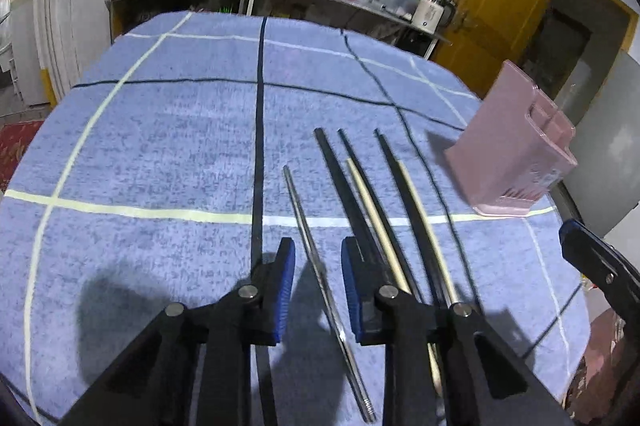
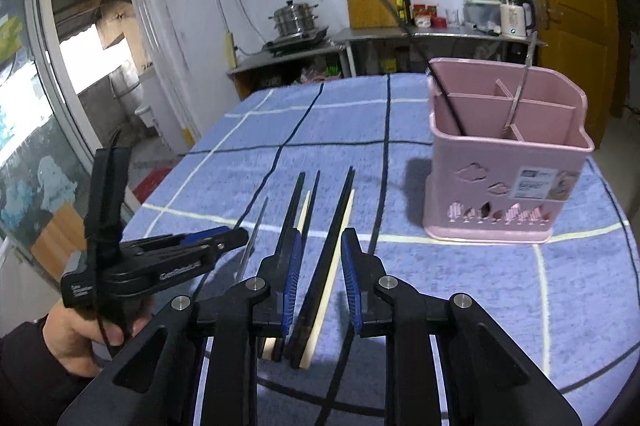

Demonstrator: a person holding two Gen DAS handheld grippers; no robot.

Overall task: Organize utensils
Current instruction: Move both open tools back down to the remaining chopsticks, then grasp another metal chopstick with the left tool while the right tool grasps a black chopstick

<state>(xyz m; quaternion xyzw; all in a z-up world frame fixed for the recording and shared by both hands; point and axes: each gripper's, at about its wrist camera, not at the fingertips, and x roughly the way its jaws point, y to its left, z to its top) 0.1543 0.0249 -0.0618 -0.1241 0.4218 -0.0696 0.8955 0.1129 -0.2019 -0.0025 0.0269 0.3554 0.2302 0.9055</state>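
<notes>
Several chopsticks lie side by side on the blue checked cloth (image 1: 160, 154): a metal one (image 1: 304, 218), black ones (image 1: 340, 178) and cream ones (image 1: 366, 194). My left gripper (image 1: 318, 254) is open low over the cloth, with the metal chopstick lying between its blue pads and gaps on both sides. My right gripper (image 2: 323, 240) is open too, straddling a black chopstick (image 2: 336, 222) and a cream one (image 2: 340, 246) without pressing them. The pink utensil holder (image 2: 508, 186) stands upright at the right, with a black and a metal chopstick leaning inside.
In the right wrist view the left gripper (image 2: 236, 238) shows at the left, held by a hand (image 2: 80, 330). A counter (image 2: 304, 54) with a steamer pot, a cutting board and a kettle runs along the back wall. A yellow door (image 2: 572, 6) is at the right.
</notes>
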